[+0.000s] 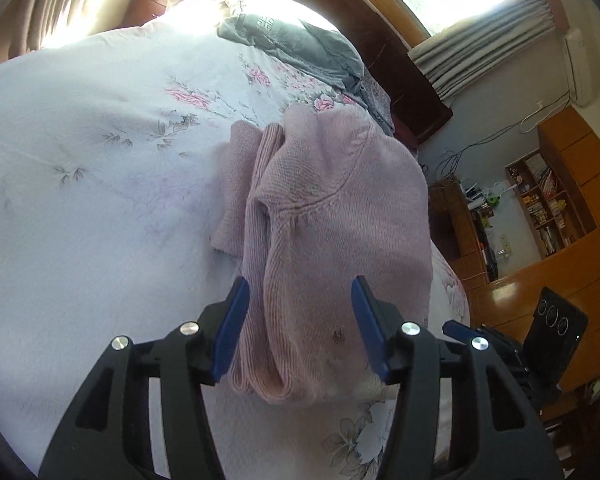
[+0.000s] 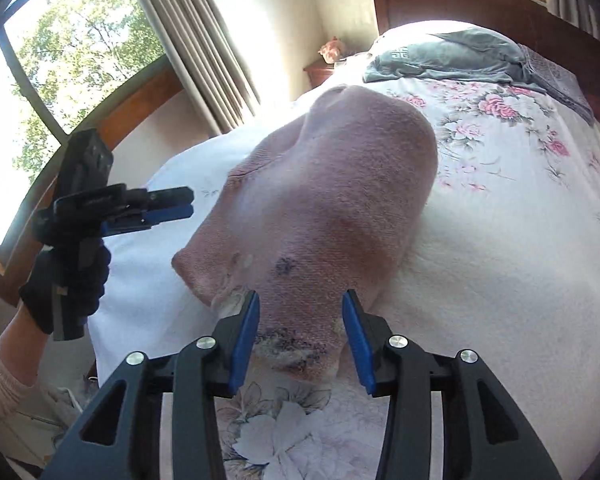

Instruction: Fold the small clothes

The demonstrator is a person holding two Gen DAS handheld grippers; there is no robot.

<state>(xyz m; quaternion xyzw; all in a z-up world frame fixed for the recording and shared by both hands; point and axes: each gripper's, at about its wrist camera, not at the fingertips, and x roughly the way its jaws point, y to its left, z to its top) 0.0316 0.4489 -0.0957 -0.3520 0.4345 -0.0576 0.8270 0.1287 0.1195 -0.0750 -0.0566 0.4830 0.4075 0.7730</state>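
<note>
Blue-padded left gripper (image 1: 300, 320) spread apart, clear of folded ribbed pink knit sweater (image 1: 324, 216) on floral bedsheet (image 1: 80, 200); right gripper (image 2: 300, 328) likewise parted.

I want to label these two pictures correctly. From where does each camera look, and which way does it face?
Left wrist: on the left gripper, looking along its open fingers over the pink knit sweater toward the headboard; no body shows.
Right wrist: on the right gripper, also open, facing the sweater's near edge; the gloved left hand shows.
Both share the sweater, floral bedsheet and grey garment.
</note>
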